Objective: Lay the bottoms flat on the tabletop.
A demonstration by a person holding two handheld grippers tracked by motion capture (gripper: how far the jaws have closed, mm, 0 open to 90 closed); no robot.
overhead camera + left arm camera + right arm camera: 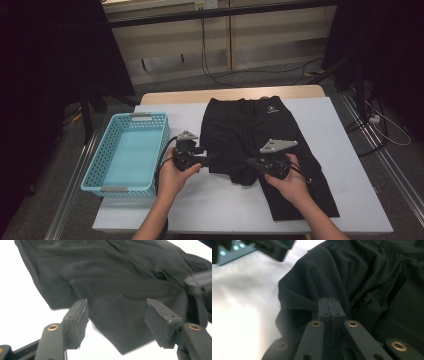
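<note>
Shorts (250, 135): black, on white table (350, 200), right of basket (131, 150).
Feel: likely light, limp, sags; best pinched at hem or fold.
Left gripper (116, 315): jaws apart, over hem, not pressing.
Right gripper (329, 305): pinched closed on fabric fold.

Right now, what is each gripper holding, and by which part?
The right gripper is shut on the black trousers, pinching a folded-over leg's edge. The left gripper has open jaws, the cloth lying loose between them.

Lighting: dim room, dark at left and right edges; my table (350, 165) evenly lit from above. Gripper views: white surface glares, overexposed. My black garment (120, 277) slightly blurred, folds hard to read.
</note>
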